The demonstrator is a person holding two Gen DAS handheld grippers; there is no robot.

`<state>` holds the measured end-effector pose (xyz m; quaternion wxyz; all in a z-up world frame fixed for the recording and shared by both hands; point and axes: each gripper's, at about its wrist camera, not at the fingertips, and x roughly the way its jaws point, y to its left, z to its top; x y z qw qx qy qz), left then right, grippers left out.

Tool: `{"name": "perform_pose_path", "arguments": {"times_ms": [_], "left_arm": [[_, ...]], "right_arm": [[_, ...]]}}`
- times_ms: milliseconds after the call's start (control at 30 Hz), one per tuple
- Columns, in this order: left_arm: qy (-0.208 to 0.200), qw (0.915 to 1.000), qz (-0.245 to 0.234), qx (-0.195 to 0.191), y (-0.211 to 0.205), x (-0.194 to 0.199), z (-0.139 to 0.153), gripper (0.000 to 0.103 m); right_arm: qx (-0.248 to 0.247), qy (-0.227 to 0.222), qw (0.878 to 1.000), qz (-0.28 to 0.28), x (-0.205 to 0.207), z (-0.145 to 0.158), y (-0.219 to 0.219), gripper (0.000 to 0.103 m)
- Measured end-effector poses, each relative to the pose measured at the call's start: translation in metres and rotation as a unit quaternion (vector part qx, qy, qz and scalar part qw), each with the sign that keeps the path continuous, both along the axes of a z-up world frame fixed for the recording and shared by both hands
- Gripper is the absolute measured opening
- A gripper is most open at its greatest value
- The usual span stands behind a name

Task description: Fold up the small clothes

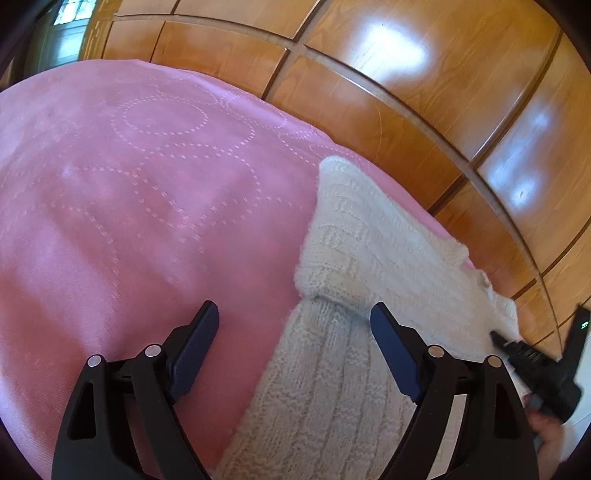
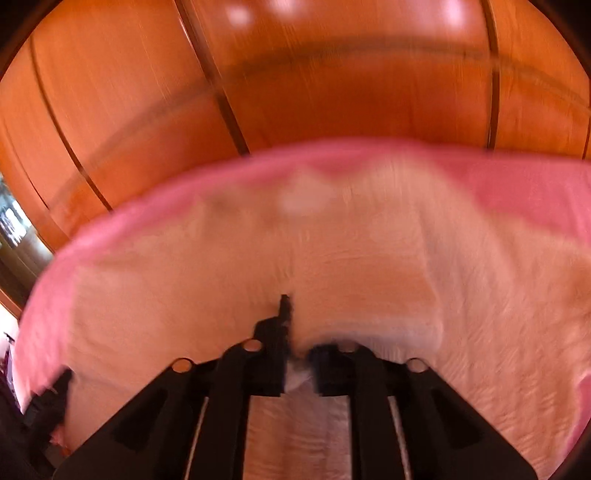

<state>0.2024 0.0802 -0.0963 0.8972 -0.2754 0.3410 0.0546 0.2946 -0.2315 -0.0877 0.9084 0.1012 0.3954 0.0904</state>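
Note:
A cream knitted sweater (image 1: 362, 266) lies on a pink bedspread (image 1: 140, 192). My left gripper (image 1: 293, 325) is open above the sweater's near left part, its right finger over the knit and its left finger over the bedspread. My right gripper shows at the far right of the left wrist view (image 1: 496, 338), its tip on the sweater's far edge. In the blurred right wrist view the right gripper (image 2: 295, 343) is shut on a fold of the sweater (image 2: 369, 266), with cloth bunched between the fingers.
A glossy wooden wardrobe (image 1: 406, 74) stands right behind the bed's far edge; it also shows in the right wrist view (image 2: 295, 74). A window (image 1: 68, 14) shows at the top left.

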Motion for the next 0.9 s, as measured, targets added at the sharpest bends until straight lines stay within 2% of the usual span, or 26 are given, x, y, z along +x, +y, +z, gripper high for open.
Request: {"name": "perform_pose_path", "arguments": {"times_ms": [33,100,167,200,267,333,367,400,467,533,733,900], "left_arm": [[0.002,1.0000,-0.001,0.003,-0.001,0.001,0.000,0.085],[0.005,1.0000,-0.002,0.007,-0.002,0.002,0.000,0.085],[0.007,0.9999,-0.003,0.010,-0.002,0.003,0.000,0.086],[0.007,0.9999,-0.004,0.010,-0.002,0.003,0.000,0.086],[0.007,0.9999,-0.004,0.010,-0.002,0.003,0.000,0.086],[0.008,0.9999,-0.004,0.012,-0.003,0.003,0.000,0.086],[0.009,0.9999,-0.004,0.014,-0.003,0.004,0.000,0.086],[0.010,0.9998,-0.004,0.015,-0.004,0.004,0.000,0.087],[0.010,0.9998,-0.006,0.015,-0.004,0.005,0.000,0.087],[0.009,0.9998,-0.006,0.014,-0.004,0.005,0.000,0.087],[0.008,0.9999,-0.005,0.013,-0.004,0.004,0.000,0.088],[0.007,0.9999,-0.005,0.011,-0.004,0.003,0.000,0.088]], "right_arm": [[0.015,-0.009,1.000,-0.003,-0.002,-0.002,-0.005,0.014],[0.017,-0.013,1.000,-0.009,-0.004,-0.002,-0.007,0.022],[0.013,-0.018,1.000,-0.021,-0.009,-0.001,-0.011,0.046],[0.011,-0.022,0.999,-0.031,-0.013,0.000,-0.015,0.051],[-0.006,-0.036,0.995,-0.088,-0.026,0.006,-0.031,0.073],[-0.021,-0.039,0.986,-0.164,-0.035,0.008,-0.049,0.080],[-0.027,-0.015,0.980,-0.195,-0.033,0.002,-0.060,0.080],[-0.010,0.004,0.979,-0.203,-0.032,-0.004,-0.070,0.081],[0.022,-0.003,0.980,-0.197,-0.037,-0.001,-0.078,0.082],[0.025,-0.015,0.983,-0.180,-0.052,0.004,-0.079,0.095],[0.090,-0.020,0.986,-0.138,-0.097,0.003,-0.088,0.095],[0.098,-0.035,0.985,-0.136,-0.128,0.017,-0.107,0.090]]}}
